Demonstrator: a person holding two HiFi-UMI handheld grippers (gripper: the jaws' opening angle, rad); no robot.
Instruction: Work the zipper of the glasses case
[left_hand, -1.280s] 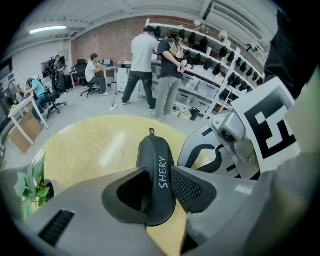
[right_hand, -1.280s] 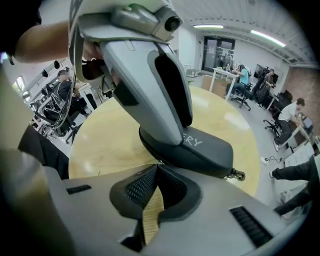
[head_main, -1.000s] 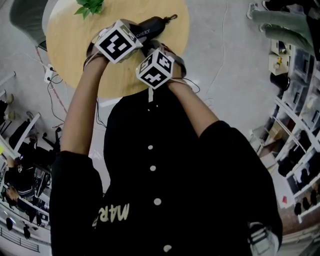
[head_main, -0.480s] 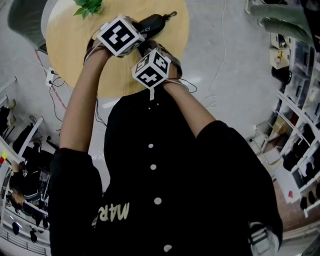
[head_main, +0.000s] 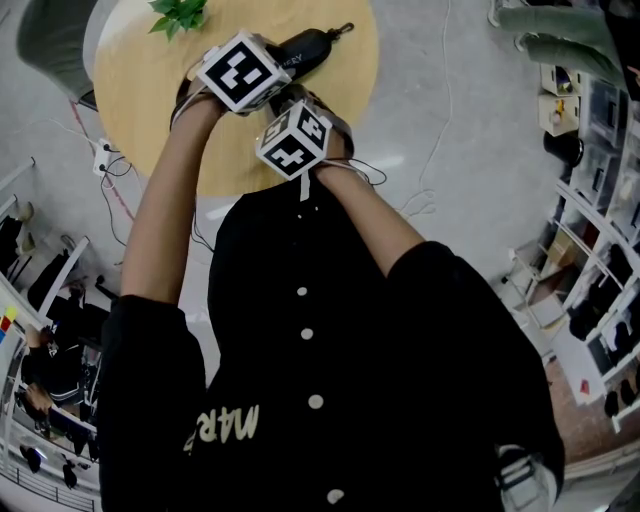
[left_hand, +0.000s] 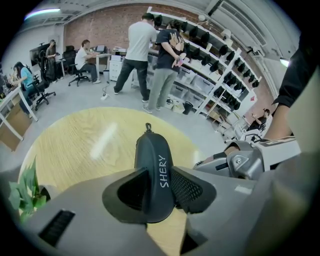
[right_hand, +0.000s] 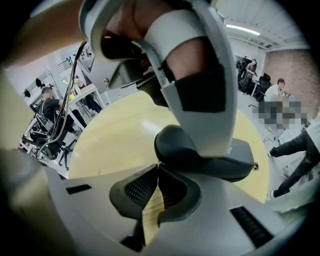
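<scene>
Closest in the head view is the person's black jacket (head_main: 420, 380) with white buttons (head_main: 306, 333). Two bare arms (head_main: 165, 220) reach out from it over the near edge of the round wooden table (head_main: 150, 110).

The right gripper (right_hand: 159, 167) comes first. Its two jaws are squeezed together, tip to tip, right at the near end of the glasses case (head_main: 303, 48). If a tiny zipper tab is pinched there, it is too small to see.

Just past it is the left gripper (left_hand: 160, 175). Its jaws stand wide and press on the case from both sides, so it is gripping the case by its near half.

The case is black, long and rounded, like a soft bean. White letters (left_hand: 163, 171) on top spell SHERY. It lies flat on the table top, right of the middle, and its far end points toward the far right edge. A small dark loop (left_hand: 148, 128) sticks out of that far end. The case looks closed, so what is inside is hidden.

Farther back, toward the far left edge of the table, is a green leafy plant (head_main: 180, 12). Beyond the table, the left gripper view shows people (left_hand: 140, 55) standing by shelves (left_hand: 215, 60) that hold dark things.
</scene>
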